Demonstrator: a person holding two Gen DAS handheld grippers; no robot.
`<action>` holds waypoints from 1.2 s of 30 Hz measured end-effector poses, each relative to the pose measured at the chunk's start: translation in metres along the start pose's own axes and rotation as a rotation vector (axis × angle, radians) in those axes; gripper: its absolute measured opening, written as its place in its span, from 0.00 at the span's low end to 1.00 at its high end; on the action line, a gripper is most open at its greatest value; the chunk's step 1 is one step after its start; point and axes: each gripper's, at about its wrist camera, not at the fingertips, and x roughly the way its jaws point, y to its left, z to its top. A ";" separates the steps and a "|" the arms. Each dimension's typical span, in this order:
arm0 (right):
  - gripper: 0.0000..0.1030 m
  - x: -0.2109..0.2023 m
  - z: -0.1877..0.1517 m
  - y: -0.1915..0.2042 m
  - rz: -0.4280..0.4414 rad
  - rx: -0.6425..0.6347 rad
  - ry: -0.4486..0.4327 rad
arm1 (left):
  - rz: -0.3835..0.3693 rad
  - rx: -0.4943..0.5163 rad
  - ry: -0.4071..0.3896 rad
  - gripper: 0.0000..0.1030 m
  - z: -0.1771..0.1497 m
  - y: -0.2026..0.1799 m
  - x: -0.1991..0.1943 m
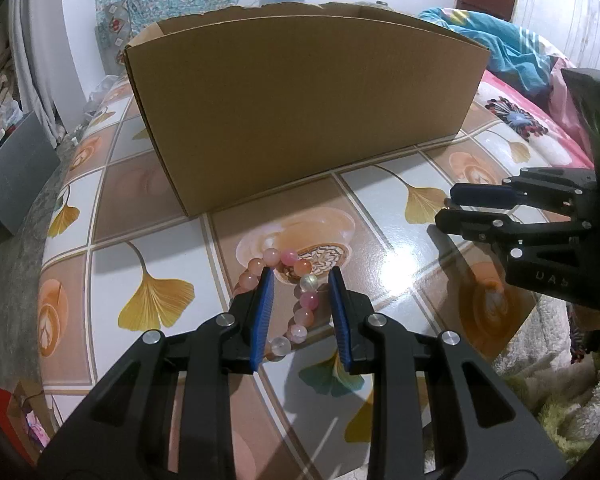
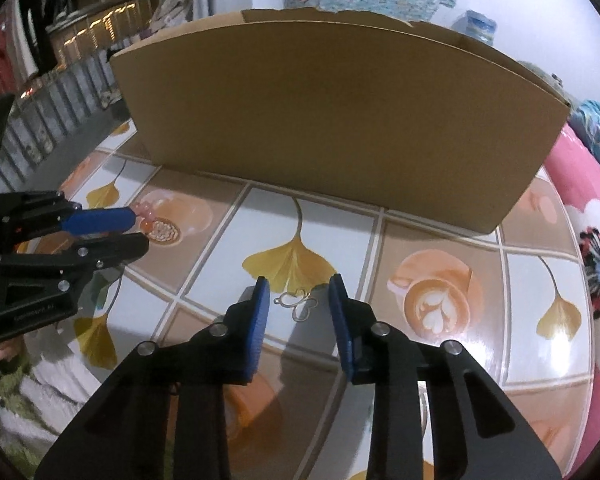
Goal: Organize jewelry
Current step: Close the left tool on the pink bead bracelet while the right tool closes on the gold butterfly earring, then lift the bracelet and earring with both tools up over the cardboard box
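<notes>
Legible markings are few. On the body of the right gripper (image 1: 448,210), at about four o'clock in the left wrist view, raised letters stand upside down; they cannot be read with certainty. On the body of the left gripper (image 2: 140,226), at about eight o'clock in the right wrist view, a line of small embossed lettering is too blurred to make out. The cardboard box (image 1: 300,100) carries no visible print.
</notes>
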 end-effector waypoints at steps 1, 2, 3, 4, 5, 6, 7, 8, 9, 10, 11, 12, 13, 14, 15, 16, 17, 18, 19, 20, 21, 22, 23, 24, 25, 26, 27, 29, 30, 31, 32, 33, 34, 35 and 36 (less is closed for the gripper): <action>0.30 0.000 0.000 -0.001 0.005 -0.003 0.003 | -0.003 -0.001 0.001 0.26 0.000 0.000 0.000; 0.30 0.000 0.001 -0.002 0.013 -0.003 0.007 | -0.005 -0.001 0.002 0.26 0.001 0.000 0.000; 0.30 0.000 0.001 -0.002 0.017 -0.004 0.011 | -0.007 -0.001 0.004 0.26 0.001 0.001 0.000; 0.29 0.001 0.002 -0.002 0.017 -0.009 0.014 | -0.008 -0.001 0.005 0.26 0.001 0.002 0.000; 0.27 0.001 0.002 -0.001 0.016 -0.014 0.016 | -0.008 0.001 0.006 0.26 0.001 0.001 0.000; 0.23 0.001 0.002 0.000 0.022 -0.019 0.020 | -0.006 0.003 0.006 0.26 0.001 0.001 0.000; 0.22 0.000 0.003 0.000 0.024 -0.022 0.022 | -0.004 0.004 0.005 0.26 0.001 0.001 0.000; 0.20 -0.001 0.002 -0.001 0.027 -0.022 0.024 | -0.004 0.004 0.005 0.26 0.001 0.001 0.000; 0.20 -0.002 0.002 -0.001 0.030 -0.020 0.025 | -0.003 0.004 0.005 0.26 0.001 0.001 0.000; 0.20 -0.002 0.002 -0.002 0.030 -0.018 0.025 | -0.003 0.003 0.005 0.26 0.001 0.001 0.000; 0.20 -0.003 0.002 -0.002 0.032 -0.013 0.023 | -0.004 0.003 0.005 0.26 0.001 0.001 0.000; 0.19 -0.003 0.001 -0.003 0.032 -0.011 0.023 | -0.004 0.003 0.007 0.26 0.002 0.001 0.000; 0.19 -0.003 0.001 -0.003 0.034 -0.006 0.021 | -0.004 0.003 0.008 0.26 0.002 0.001 0.000; 0.19 -0.003 0.001 -0.002 0.036 -0.003 0.019 | -0.003 0.003 0.008 0.26 0.002 0.001 0.000; 0.19 -0.003 0.000 -0.002 0.037 -0.001 0.018 | -0.003 0.004 0.008 0.26 0.002 0.001 0.000; 0.19 -0.003 0.000 -0.002 0.038 0.001 0.017 | -0.003 0.006 0.008 0.26 0.002 0.001 0.000; 0.19 -0.004 0.000 -0.002 0.039 0.003 0.016 | -0.002 0.006 0.008 0.26 0.002 0.001 0.000; 0.19 -0.004 -0.001 -0.002 0.041 0.006 0.015 | -0.001 0.007 0.008 0.26 0.002 0.001 0.000; 0.19 -0.004 0.000 -0.003 0.042 0.007 0.015 | -0.001 0.008 0.007 0.26 0.002 0.001 0.001; 0.19 -0.004 0.000 -0.003 0.042 0.009 0.014 | 0.000 0.008 0.007 0.26 0.002 0.000 0.001; 0.19 -0.004 -0.001 -0.004 0.044 0.011 0.014 | 0.001 0.009 0.007 0.26 0.002 0.000 0.001; 0.19 -0.004 -0.001 -0.005 0.047 0.013 0.015 | 0.001 0.009 0.006 0.26 0.002 0.000 0.001; 0.19 -0.004 -0.001 -0.005 0.049 0.017 0.015 | 0.001 0.009 0.006 0.26 0.002 0.000 0.001; 0.19 -0.005 -0.001 -0.006 0.050 0.021 0.015 | 0.001 0.010 0.006 0.26 0.002 0.000 0.001; 0.19 -0.006 -0.001 -0.007 0.050 0.022 0.013 | 0.001 0.010 0.007 0.26 0.002 0.000 0.001; 0.19 -0.006 0.000 -0.007 0.050 0.023 0.012 | 0.003 0.010 0.007 0.25 0.002 0.000 0.001; 0.19 -0.009 0.000 -0.008 0.051 0.026 0.006 | 0.008 0.012 0.008 0.18 0.002 0.000 0.001; 0.19 -0.013 0.001 -0.008 0.052 0.032 -0.006 | 0.006 0.008 0.013 0.08 0.002 0.001 0.001; 0.19 -0.016 0.002 -0.008 0.051 0.035 -0.015 | -0.001 0.001 0.016 0.08 0.002 0.003 0.000; 0.19 -0.019 0.002 -0.009 0.051 0.037 -0.022 | -0.009 -0.009 0.021 0.08 0.002 0.005 0.000; 0.19 -0.023 0.003 -0.010 0.052 0.039 -0.033 | -0.011 -0.014 0.023 0.08 0.002 0.006 -0.001; 0.19 -0.028 0.004 -0.010 0.054 0.041 -0.044 | -0.013 -0.021 0.023 0.08 0.002 0.007 -0.003; 0.19 -0.031 0.005 -0.011 0.054 0.042 -0.053 | -0.014 -0.024 0.022 0.08 0.002 0.008 -0.005; 0.19 -0.036 0.006 -0.011 0.054 0.044 -0.065 | -0.016 -0.028 0.014 0.08 0.002 0.009 -0.010; 0.19 -0.041 0.007 -0.012 0.058 0.048 -0.078 | -0.018 -0.033 0.007 0.08 0.002 0.010 -0.014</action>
